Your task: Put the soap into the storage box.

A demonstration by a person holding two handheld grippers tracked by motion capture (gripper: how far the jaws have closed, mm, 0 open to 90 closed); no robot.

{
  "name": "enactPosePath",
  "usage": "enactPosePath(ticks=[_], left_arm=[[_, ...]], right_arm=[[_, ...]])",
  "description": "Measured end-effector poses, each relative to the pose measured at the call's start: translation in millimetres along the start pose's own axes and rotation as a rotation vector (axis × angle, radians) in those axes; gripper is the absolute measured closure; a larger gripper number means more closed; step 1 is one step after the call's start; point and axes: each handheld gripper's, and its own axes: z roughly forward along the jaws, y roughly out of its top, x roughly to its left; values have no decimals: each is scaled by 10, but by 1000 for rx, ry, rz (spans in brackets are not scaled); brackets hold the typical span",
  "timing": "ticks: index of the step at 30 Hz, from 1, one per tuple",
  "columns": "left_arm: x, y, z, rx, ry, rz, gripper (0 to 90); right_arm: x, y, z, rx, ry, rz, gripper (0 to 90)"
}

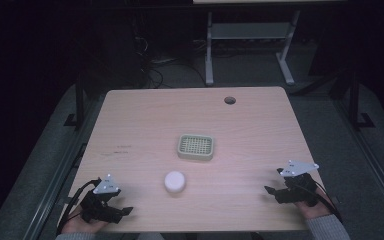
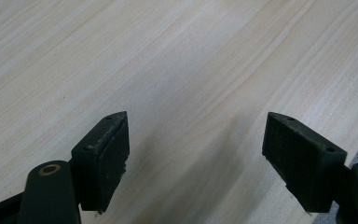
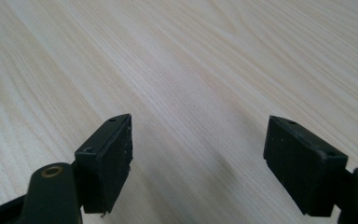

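Puck [image 1: 174, 181]: small white round piece, low and flat-topped, lying on the near half of the table [image 1: 145, 120], a little left of centre. It sits between the two grippers but well apart from both, nearer the left one. Nothing touches it.

Tray [image 1: 196, 147]: pale green, rectangular, with rounded corners and a grid insert. It rests at mid-table, just beyond the puck and slightly to its right, not touching it.

Left gripper [image 1: 126, 211]: held at the near left corner of the table, jaws pointing toward the middle. Its own view [image 2: 196, 144] shows both black jaws standing wide apart over bare wood grain, nothing between the pads. Grey three-cornered plate on top; cable trailing off the near edge.

Right gripper [image 1: 269, 190]: held at the near right edge, jaws pointing left toward the middle. Its own view [image 3: 198, 147] shows the jaws likewise spread wide, bare tabletop between them, gripping nothing. A grey sleeve [image 1: 328, 228] shows behind it.

Table: light wood top, round cable hole [image 1: 230, 100] near the far right corner.
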Motion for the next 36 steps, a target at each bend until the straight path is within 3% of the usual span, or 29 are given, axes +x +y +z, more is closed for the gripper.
enactPosePath(ticks=[12,15,21,27,36], left_arm=[[-28,12,23,1,-15,17,221],[-38,23,40,21,-20,14,208],[-112,82,73,27,-11,62,208],[-149,143,118,39,-19,67,208],[-231,288,199,72,-24,113,208]], right_arm=[[-24,-18,-49,-13,-13,13,232],[-19,-7,-49,-15,-15,-2,232],[5,3,-48,-12,-6,-1,232],[18,9,-46,-10,-1,-8,232],[7,4,-59,-22,-6,-9,232]])
